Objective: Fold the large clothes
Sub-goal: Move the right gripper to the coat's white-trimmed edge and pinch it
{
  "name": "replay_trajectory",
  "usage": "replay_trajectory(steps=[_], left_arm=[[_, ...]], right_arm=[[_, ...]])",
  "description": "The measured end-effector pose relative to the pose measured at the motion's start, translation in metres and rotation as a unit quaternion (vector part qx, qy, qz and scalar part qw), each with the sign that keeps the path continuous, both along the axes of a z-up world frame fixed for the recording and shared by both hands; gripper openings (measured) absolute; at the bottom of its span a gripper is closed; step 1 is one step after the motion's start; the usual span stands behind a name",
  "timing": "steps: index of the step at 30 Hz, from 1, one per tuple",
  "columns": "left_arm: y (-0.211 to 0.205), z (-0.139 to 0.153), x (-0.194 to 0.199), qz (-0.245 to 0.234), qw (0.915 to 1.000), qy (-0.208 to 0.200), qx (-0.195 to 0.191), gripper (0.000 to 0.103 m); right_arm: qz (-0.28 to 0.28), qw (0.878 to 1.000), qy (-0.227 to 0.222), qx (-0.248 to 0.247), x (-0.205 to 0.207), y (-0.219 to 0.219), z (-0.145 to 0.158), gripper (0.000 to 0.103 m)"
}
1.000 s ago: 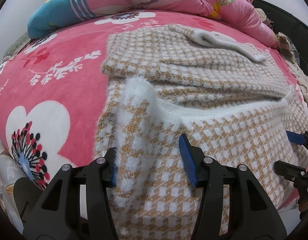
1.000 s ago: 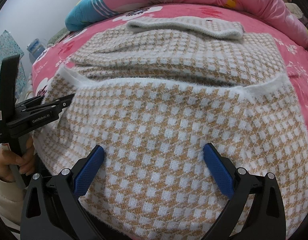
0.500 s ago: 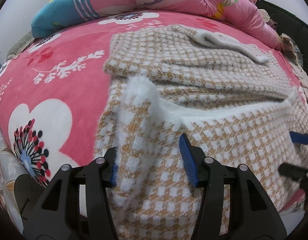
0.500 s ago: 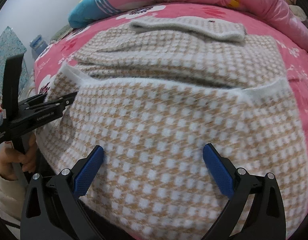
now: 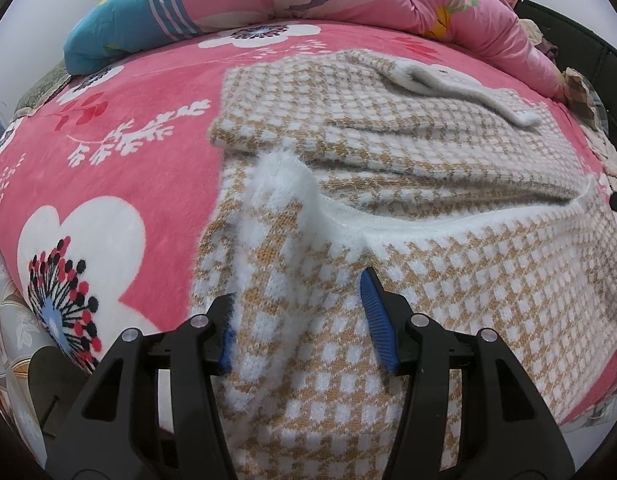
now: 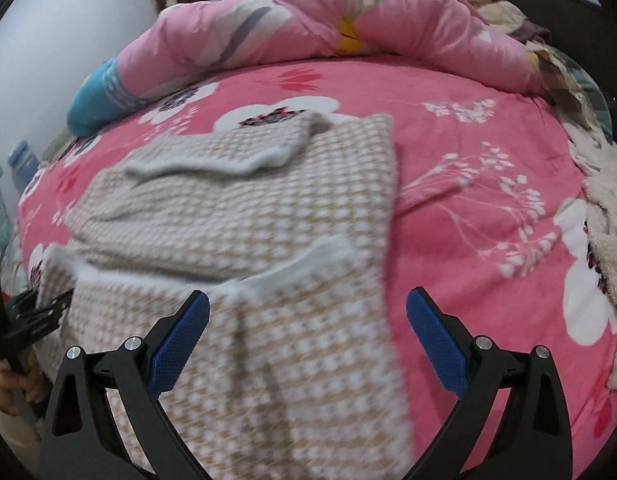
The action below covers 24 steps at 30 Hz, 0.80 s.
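Right gripper (image 6: 308,332) swung off toward the sweater's (image 5: 408,208) right edge, fingers spread wide, holding nothing. Left gripper (image 5: 300,320) sits lower-center, half-spread around a raised fuzzy ridge, not clearly pinching. Sweater's mid-frame on the pink bedspread (image 5: 128,184), hem folded up; I'd say another fold's left.

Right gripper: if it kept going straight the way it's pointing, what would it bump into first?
Most likely the checked sweater. The right gripper points down with open jaws over the sweater's right edge, so the knit lies ahead, though the pink bedspread sits just beside it and the blur makes depth uncertain.
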<state>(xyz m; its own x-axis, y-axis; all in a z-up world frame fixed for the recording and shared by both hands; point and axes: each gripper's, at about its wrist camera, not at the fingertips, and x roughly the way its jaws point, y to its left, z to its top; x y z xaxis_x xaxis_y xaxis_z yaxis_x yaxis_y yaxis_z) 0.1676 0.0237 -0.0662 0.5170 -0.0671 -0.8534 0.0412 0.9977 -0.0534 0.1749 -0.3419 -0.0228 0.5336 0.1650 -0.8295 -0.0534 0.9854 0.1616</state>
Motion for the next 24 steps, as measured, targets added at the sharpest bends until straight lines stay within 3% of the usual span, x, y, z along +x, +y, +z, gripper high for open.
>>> replay_trajectory(steps=[3,10,19,24], left_arm=[[0.0,0.0,0.0,0.005,1.0,-0.001,0.007,0.057],[0.001,0.0,-0.001,0.007,1.0,-0.001,0.004,0.058],[0.0,0.001,-0.002,0.008,1.0,-0.001,0.004,0.058],[0.001,0.001,-0.001,0.007,1.0,0.0,0.004,0.058]], right_arm=[[-0.015,1.0,0.009,0.023,0.01,-0.015,-0.005,0.092],[-0.016,0.99,0.059,0.125,0.017,-0.035,-0.019,0.066],[0.05,0.983,0.067,0.164,-0.01,-0.023,-0.001,0.054],[0.055,0.984,0.086,0.142,-0.009,-0.02,-0.008,0.048]])
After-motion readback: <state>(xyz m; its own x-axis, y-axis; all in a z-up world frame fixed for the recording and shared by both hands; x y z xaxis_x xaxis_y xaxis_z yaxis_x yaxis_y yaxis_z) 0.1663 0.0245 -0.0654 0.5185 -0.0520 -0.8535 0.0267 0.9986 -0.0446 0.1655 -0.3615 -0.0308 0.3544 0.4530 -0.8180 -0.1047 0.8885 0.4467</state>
